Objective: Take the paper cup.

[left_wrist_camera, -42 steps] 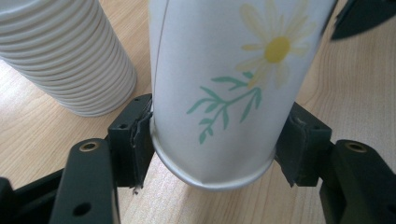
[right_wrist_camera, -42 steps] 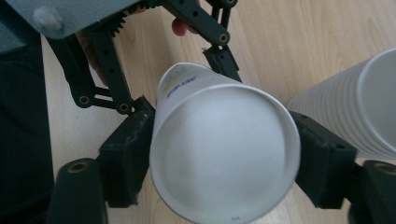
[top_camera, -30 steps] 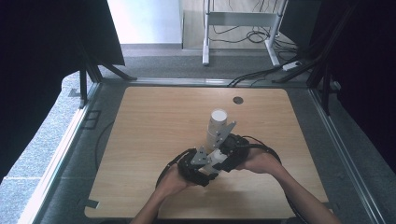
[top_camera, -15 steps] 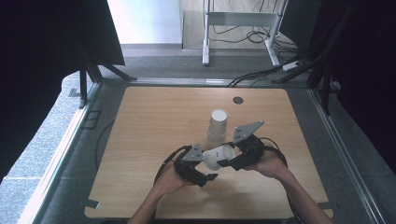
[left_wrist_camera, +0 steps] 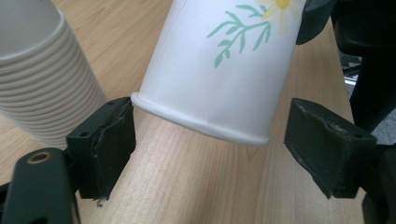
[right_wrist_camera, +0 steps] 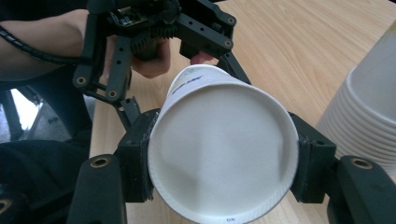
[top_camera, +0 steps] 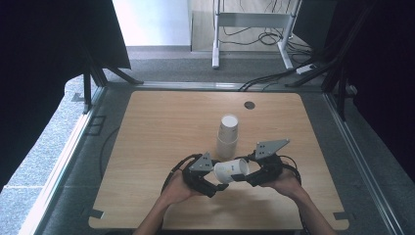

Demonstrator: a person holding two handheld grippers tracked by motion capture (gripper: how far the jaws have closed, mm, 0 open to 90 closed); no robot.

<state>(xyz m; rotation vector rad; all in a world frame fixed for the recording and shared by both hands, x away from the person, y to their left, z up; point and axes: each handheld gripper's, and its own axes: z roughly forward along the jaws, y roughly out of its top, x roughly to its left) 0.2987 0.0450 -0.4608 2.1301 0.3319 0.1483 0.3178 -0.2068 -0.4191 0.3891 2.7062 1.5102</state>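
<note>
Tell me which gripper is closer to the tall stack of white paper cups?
Right, narrowly. The right gripper sits just below-right of the stack of white paper cups, clamping a single flowered cup; the left gripper lies lower-left, farther off.

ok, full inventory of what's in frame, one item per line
table: 1, light wood, centre of the high view.
cup stack: 1 stack, white paper cups, upright, mid-table.
loose cup: 1, white with green leaf print, on its side, above the table in front of the stack.
dark disc: 1, far side of the table.
left gripper: black, fingers open, either side of the loose cup's rim.
right gripper: black, fingers shut on the loose cup's base end.
</note>
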